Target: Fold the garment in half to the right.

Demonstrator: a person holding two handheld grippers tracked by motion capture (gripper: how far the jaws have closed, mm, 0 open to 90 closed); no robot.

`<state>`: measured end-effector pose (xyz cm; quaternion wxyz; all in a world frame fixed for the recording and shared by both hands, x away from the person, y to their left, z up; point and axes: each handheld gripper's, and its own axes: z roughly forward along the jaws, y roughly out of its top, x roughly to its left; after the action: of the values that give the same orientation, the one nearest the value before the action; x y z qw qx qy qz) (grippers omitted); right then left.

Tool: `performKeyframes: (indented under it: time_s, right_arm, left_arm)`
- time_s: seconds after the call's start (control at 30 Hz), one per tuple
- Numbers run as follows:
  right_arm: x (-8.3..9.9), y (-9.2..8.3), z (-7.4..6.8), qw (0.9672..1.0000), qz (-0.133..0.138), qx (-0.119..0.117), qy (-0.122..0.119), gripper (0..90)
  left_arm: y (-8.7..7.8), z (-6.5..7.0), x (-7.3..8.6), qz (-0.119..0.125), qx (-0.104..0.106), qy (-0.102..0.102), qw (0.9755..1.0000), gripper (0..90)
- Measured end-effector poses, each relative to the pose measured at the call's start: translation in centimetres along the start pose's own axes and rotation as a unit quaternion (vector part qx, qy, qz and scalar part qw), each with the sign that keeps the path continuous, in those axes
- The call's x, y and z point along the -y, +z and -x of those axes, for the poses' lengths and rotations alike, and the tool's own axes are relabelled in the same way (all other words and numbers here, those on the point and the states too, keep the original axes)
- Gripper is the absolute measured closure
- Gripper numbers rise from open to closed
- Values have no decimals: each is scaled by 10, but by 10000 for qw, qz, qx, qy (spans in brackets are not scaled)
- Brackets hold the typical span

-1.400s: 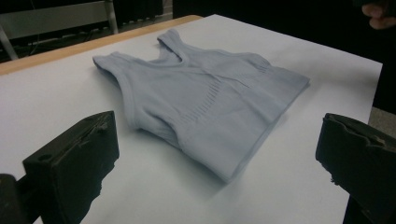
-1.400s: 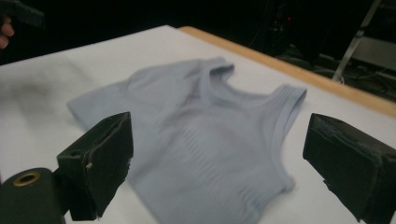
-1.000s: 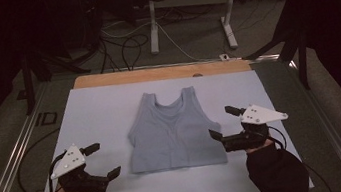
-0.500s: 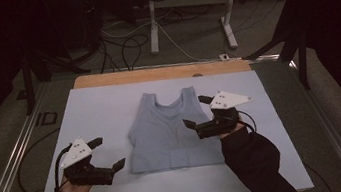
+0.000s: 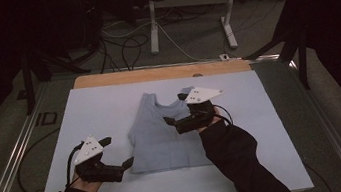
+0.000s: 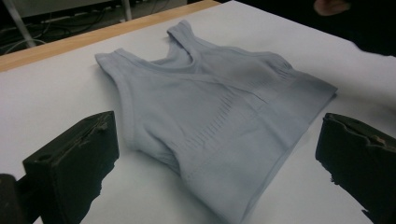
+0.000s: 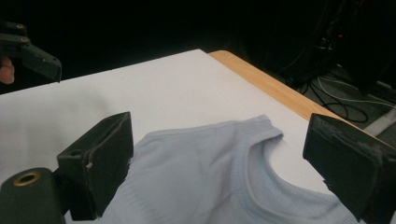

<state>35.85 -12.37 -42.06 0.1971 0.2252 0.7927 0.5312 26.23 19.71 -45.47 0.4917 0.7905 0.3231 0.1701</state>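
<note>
A light blue tank top lies flat on the white sheet, neck toward the far edge. My left gripper is open just left of the top's lower left corner, low over the sheet. In the left gripper view the top spreads beyond the wide-apart jaws of the left gripper. My right gripper is open above the top's right shoulder strap. In the right gripper view the right gripper frames the neckline and a strap of the top; the left gripper shows far off.
A wooden strip borders the sheet's far edge. Metal rails run along both sides of the table. Behind it, cables and a white stand sit on the dark floor.
My right gripper has travelled from beside the top's right edge forward and left, over its right shoulder. My left gripper has shifted slightly right toward the lower left corner.
</note>
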Motion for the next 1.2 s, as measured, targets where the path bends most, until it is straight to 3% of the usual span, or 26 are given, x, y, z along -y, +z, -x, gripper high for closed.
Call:
performKeyframes:
  time_s: [0.13, 0.23, 0.53, 0.77, 0.93, 1.13, 1.2]
  right_arm:
    - [0, 15, 0, 9999, -59, -50, 109, 85]
    - [-1, 26, 1, 9999, -106, -124, 39, 85]
    - [-3, 52, 0, 9995, -206, -223, 68, 85]
    - [1, 62, -3, 9991, -325, -266, 4, 85]
    - [4, 67, -4, 9989, -374, -268, 25, 85]
    - [6, 71, -4, 9987, -427, -282, 26, 85]
    - [6, 73, -4, 9986, -447, -279, 16, 85]
  left_arm:
    - [6, 0, 1, -40, -107, -27, 9999, 2]
    - [12, -3, 3, -107, -32, -129, 9999, 2]
    - [30, -11, 15, -633, 44, -467, 9969, 3]
    - [40, -15, 29, -1106, 185, -785, 9906, 4]
    - [48, -15, 35, -1386, 260, -864, 9862, 55]
    - [59, -13, 41, -1620, 360, -993, 9811, 203]
    - [61, -11, 42, -1647, 451, -977, 9805, 273]
